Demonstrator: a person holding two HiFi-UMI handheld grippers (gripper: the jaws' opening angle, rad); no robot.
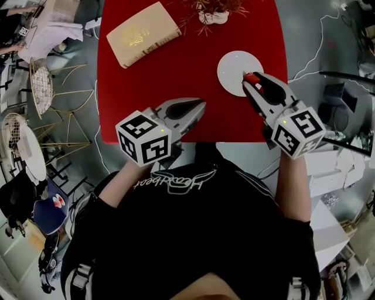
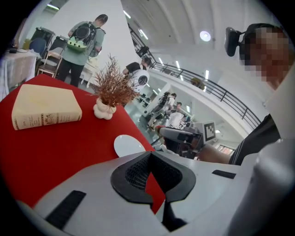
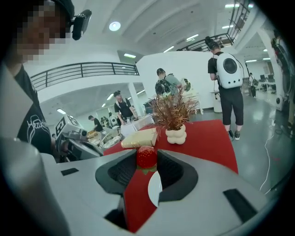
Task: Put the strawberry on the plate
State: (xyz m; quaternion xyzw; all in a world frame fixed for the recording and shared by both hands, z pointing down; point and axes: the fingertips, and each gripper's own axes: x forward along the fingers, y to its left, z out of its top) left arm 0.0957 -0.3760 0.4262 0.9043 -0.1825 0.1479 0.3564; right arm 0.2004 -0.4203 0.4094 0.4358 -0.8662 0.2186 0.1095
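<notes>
Right gripper view up first: clamped on the strawberry (image 3: 146, 156) with the right gripper (image 3: 146, 157), dark pads pressed against it from both sides, green leaves downward. Hanging over the white plate (image 3: 155, 188), glimpsed just beneath through the gap between the jaws. Seen from the head view, parked above the plate's right-hand part, near its rim; touching the plate or not, cannot tell. Over to the left gripper (image 2: 149, 159): closed at the tips, nothing gripped, only red table (image 2: 55, 156) visible through the hollow behind them. Held low by the near table edge, well apart from the plate. Further out, a cream book (image 1: 142, 33) lying flat at the far left, and a dried plant in a white vase (image 1: 212, 16) at the far edge.
</notes>
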